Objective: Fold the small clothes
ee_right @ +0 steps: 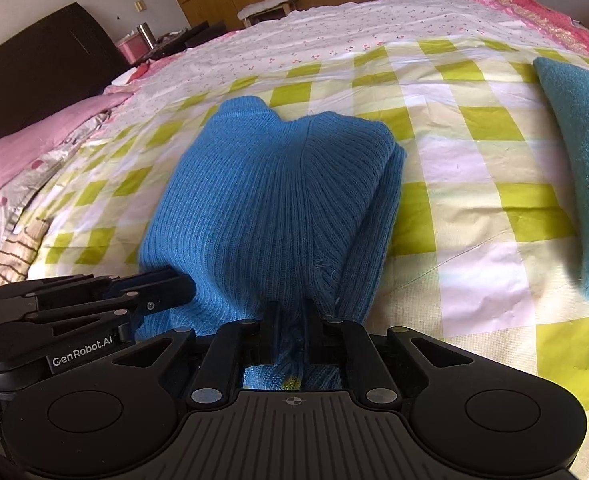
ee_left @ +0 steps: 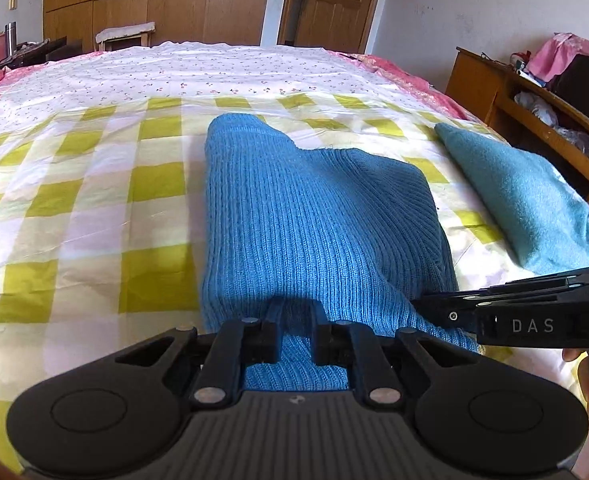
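A blue ribbed knit garment (ee_left: pixel 294 208) lies partly folded on the checked bed sheet (ee_left: pixel 94 200), its near edge lifted. My left gripper (ee_left: pixel 296 334) is shut on that near edge at its left part. My right gripper (ee_right: pixel 290 332) is shut on the same edge further right, with knit bunched between its fingers. In the left wrist view the right gripper (ee_left: pixel 426 308) reaches in from the right and pinches the cloth. In the right wrist view the left gripper (ee_right: pixel 186 286) comes in from the left, its tip against the blue garment (ee_right: pixel 278 192).
A folded teal garment (ee_left: pixel 530 200) lies on the bed to the right, also seen as the teal garment (ee_right: pixel 582 168). A wooden side table (ee_left: pixel 534 120) stands past the bed's right edge. Pink bedding (ee_right: pixel 42 144) and a dark headboard (ee_right: pixel 34 64) are at the left.
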`<state>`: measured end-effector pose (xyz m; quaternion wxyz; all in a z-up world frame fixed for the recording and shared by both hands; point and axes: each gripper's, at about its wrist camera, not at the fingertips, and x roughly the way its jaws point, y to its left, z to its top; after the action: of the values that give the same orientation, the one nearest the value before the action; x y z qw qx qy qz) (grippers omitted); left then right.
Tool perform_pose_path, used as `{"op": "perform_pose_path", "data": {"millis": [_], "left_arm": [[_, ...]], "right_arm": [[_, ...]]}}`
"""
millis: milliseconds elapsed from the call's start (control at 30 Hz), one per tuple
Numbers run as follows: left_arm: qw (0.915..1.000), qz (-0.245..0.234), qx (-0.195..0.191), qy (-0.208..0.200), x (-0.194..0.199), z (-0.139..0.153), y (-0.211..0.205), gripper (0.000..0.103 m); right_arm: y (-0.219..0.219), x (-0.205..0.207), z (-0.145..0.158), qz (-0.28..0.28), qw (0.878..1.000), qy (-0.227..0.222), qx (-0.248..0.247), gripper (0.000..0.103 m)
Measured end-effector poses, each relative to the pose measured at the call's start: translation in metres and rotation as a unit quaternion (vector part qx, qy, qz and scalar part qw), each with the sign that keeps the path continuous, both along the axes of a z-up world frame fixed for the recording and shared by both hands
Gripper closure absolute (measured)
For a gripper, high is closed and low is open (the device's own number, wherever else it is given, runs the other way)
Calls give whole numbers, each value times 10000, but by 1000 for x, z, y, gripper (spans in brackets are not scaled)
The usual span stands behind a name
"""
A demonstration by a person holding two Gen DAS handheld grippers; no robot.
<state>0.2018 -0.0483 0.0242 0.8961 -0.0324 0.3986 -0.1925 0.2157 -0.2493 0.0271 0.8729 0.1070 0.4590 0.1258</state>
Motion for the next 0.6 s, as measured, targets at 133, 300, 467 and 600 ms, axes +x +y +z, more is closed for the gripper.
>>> {"op": "perform_pose_path", "data": {"millis": [133, 300, 467, 600], "left_arm": [[9999, 18, -54, -122, -3, 12, 4, 84], [9993, 125, -150, -322, 1, 26, 8, 84], [9984, 381, -192, -361, 20, 25, 14, 72], [9983, 502, -213, -198, 31, 12, 20, 62]], "right_arm": [[-4, -6, 15, -54, 9995, -211, 231, 87], [-14, -7, 32, -298, 9964, -741, 287, 80], [-21, 5, 20, -440, 9971, -618, 77, 67], [-19, 13, 0, -427, 9988, -227, 9, 61]]}}
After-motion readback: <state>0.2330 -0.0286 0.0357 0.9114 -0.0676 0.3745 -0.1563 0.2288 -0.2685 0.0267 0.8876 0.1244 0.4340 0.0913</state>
